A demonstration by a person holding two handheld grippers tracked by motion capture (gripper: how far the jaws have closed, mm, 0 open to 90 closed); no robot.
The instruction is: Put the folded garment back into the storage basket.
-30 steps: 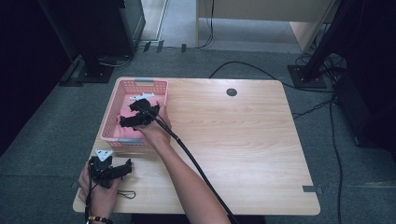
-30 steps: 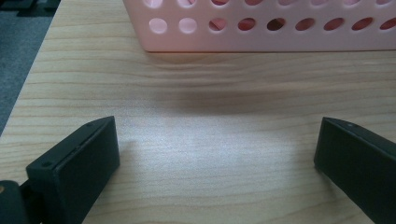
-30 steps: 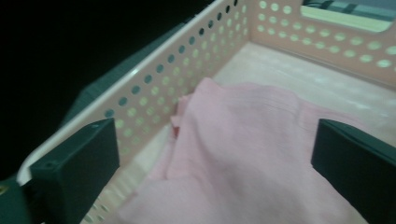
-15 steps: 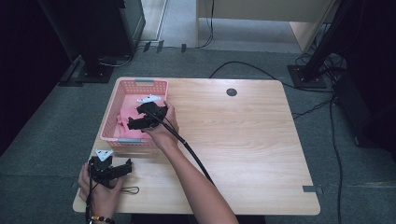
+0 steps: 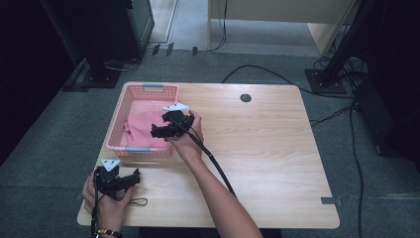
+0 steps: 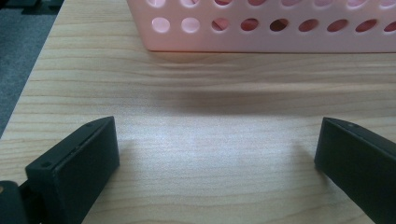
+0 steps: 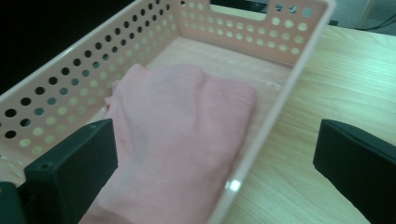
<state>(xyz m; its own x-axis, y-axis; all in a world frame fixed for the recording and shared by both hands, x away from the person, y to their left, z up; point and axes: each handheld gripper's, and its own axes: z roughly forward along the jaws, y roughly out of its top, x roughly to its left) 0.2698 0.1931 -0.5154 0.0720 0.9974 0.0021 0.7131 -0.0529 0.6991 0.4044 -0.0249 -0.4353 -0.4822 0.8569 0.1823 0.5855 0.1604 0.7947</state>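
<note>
My right gripper (image 5: pixel 157 132) hangs wide open and empty over the near right rim of the pink basket (image 5: pixel 148 88), its 2 jaws straddling that wall, the folded pink cloth (image 7: pixel 177 135) lying inside. I judge the placing step done; next calls for lifting clear. My forearm reaches diagonally across the table (image 5: pixel 277 148). My left gripper (image 5: pixel 132 179), jaws spread, rests empty near the front edge.
</note>
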